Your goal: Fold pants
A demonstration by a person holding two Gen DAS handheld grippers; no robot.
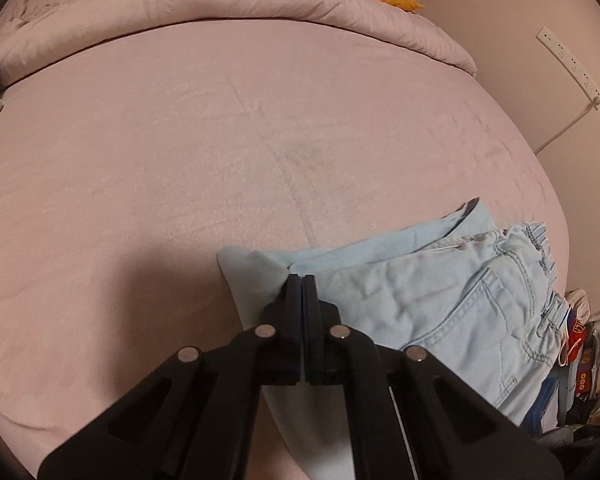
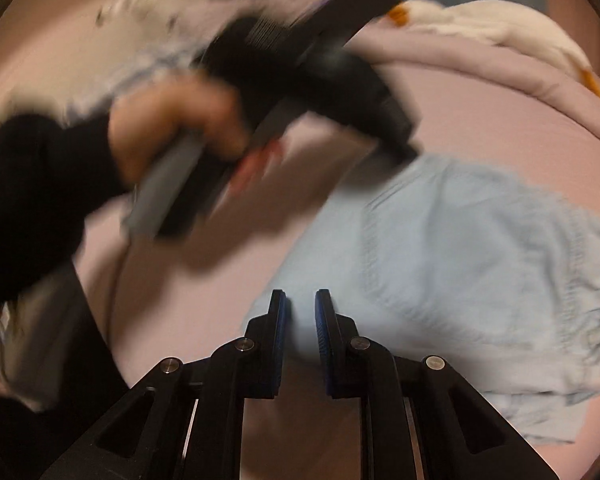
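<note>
Now my left gripper (image 1: 302, 280) is clamped on the light-blue jeans' (image 1: 440, 300) folded corner; my right gripper (image 2: 300, 300) gapes above their near edge. I'd pinch both layers squarely.

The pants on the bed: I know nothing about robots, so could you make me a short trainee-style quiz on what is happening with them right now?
1. True or false: the left tongs stand wide open.
2. Pick one. The pants lie on: A) a wooden table; B) a pink bed sheet; C) a tiled floor.
3. Short answer: which tongs show a clear gap between their fingers?

Key
1. False. They are shut, pinching a raised fold of the pants.
2. B.
3. The right tongs, which hang over the pale blue cloth without pressing on it.
</note>
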